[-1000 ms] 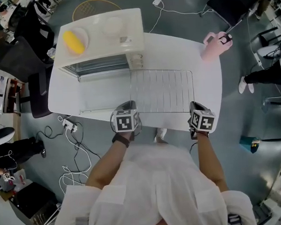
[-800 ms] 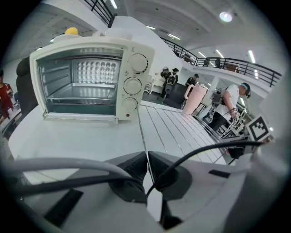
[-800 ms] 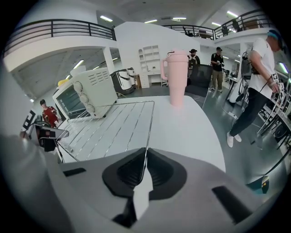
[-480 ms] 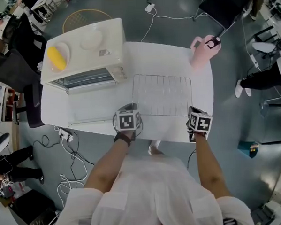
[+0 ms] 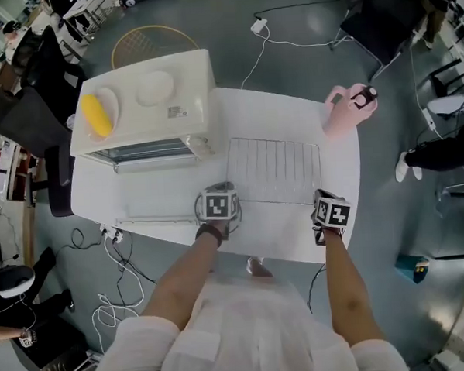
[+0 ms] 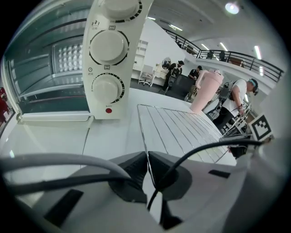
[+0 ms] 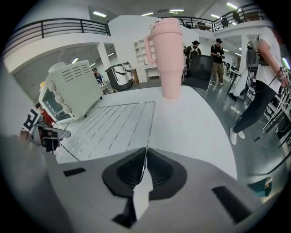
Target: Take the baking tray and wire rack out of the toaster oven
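Observation:
The wire rack [image 5: 276,171] is out of the toaster oven [image 5: 146,100], level and low over the white table [image 5: 343,229], right of the oven. Whether it rests on the tabletop I cannot tell. My left gripper [image 5: 223,190] is shut on the rack's near left corner; the rack's [image 6: 182,129] edge wire runs between the left gripper's [image 6: 147,157] pads. My right gripper [image 5: 323,196] is shut on the near right corner, where the rack's [image 7: 109,127] wire sits pinched in the right gripper [image 7: 145,157]. The oven [image 6: 107,68] door hangs open; I cannot make out a baking tray inside.
A pink tumbler [image 5: 344,113] stands at the table's far right corner, beyond the rack. A plate with a yellow item [image 5: 96,114] lies on the oven's top. Chairs, cables and people surround the table.
Both grippers have gone down and a little farther in over the table, carrying the wire rack between them. Both stay shut on its corners.

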A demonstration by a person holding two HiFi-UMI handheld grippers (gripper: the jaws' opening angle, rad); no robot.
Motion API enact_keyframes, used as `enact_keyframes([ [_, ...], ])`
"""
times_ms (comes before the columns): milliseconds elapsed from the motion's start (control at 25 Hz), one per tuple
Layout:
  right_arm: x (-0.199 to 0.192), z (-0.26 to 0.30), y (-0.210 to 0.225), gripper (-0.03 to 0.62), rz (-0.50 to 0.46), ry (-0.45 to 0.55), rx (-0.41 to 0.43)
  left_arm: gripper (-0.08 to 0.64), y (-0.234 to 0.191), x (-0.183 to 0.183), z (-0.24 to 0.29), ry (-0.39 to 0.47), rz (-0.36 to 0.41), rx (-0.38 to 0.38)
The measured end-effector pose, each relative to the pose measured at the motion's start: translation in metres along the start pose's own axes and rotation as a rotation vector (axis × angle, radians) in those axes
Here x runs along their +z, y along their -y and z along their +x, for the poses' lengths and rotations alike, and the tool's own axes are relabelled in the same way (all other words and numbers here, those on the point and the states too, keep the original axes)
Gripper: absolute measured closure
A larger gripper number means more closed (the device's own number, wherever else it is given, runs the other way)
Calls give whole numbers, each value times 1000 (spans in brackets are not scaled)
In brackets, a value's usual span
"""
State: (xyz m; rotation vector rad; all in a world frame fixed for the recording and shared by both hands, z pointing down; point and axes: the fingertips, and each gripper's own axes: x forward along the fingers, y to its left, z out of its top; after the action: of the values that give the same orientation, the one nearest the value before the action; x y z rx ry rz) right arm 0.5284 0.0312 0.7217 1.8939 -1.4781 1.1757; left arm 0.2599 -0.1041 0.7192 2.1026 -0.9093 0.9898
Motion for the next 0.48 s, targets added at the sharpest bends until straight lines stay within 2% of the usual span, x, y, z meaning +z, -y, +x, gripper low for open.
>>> enact_keyframes([
  [320, 20, 26, 7, 580, 7, -29, 2, 548, -10, 19, 30, -12, -13, 18],
  [480, 31, 37, 9, 579, -6, -37, 2, 548, -19, 36, 36, 5, 25, 65],
])
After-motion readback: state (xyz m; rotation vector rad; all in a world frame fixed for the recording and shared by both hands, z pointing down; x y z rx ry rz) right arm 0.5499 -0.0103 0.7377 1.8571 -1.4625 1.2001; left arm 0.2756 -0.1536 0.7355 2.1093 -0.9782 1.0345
